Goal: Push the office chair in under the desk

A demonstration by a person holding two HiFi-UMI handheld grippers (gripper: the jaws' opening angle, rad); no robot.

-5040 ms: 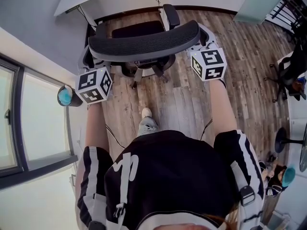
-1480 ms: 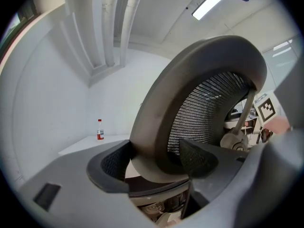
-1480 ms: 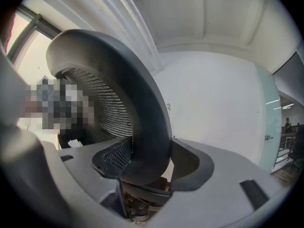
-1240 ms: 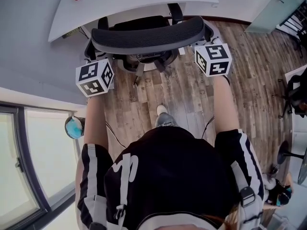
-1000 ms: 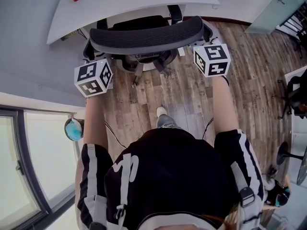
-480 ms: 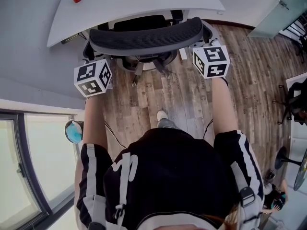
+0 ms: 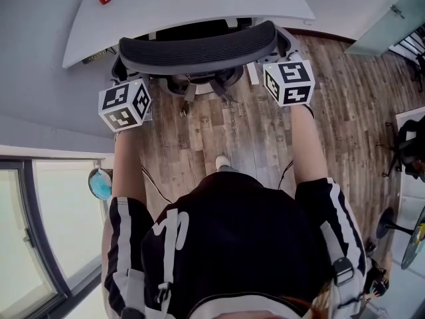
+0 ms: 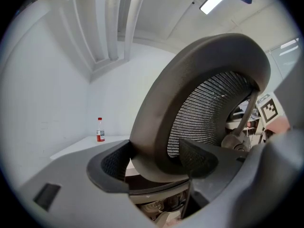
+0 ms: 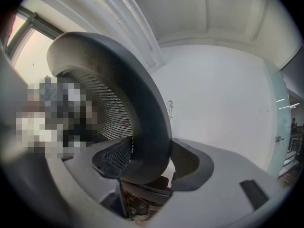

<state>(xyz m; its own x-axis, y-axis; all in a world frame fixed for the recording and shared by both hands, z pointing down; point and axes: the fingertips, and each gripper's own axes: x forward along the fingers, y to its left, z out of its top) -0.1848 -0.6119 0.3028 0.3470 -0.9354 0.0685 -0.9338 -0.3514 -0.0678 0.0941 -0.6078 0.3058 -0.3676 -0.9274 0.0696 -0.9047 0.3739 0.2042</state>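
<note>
Two grips hold the office chair (image 7: 199,65): our left gripper (image 8: 156,158) and right gripper (image 9: 152,163) each close on an end of its mesh backrest (image 7: 198,45). The seat sits mostly beneath the white desk (image 7: 186,2). We judge only a final nudge remains.

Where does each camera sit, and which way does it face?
Head view: on the person's head, facing steeply down at the chair backrest and desk; forearms, torso, a shoe show.
Left gripper view: on the left gripper, looking up along its jaws, clamped on the backrest's rim; bottle on desk beyond.
Right gripper view: on the right gripper, same, opposite end.
All share the backrest.
</note>
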